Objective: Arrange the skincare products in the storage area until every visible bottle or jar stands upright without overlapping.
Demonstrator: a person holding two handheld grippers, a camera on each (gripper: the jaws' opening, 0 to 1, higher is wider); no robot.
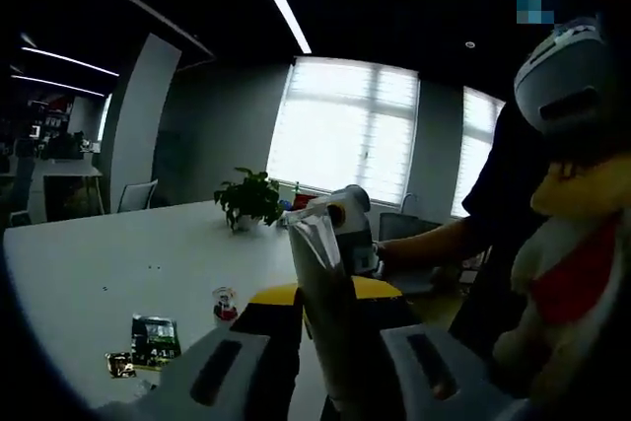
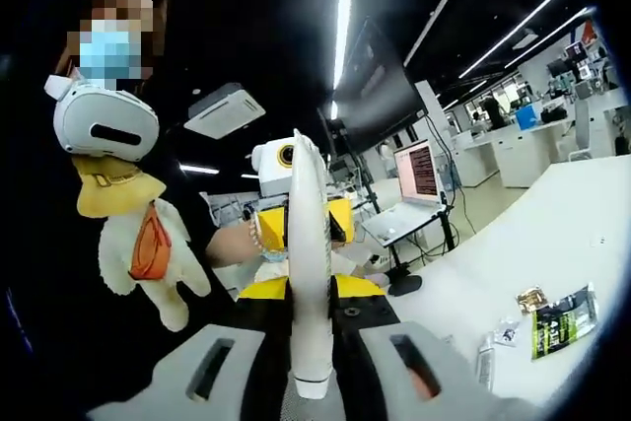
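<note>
A: Between the jaws of the left gripper (image 1: pixel 335 367) a pale squeeze tube (image 1: pixel 320 283) rises straight up the left gripper view, pinched low on its body. Same in the right gripper view: the right gripper (image 2: pixel 314 367) clamps a white tube (image 2: pixel 308 263), seen edge-on, its crimped end up.

B: One tube held by both, or two?

A: I cannot tell. Past each tube the other gripper faces the camera, so both tools meet close together in the air.

B: And the rest of the products?

A: Low and left of the left gripper's jaws, on the white table (image 1: pixel 118 263), a small jar (image 1: pixel 225 305) stands upright, with dark sachets (image 1: pixel 154 338) lying flat beyond it. Those sachets (image 2: pixel 560 320) sit to the right of the right gripper.

B: So how far along?

A: Early, I'd judge. The tube is off the table, nothing is grouped, and I see no storage area.
</note>
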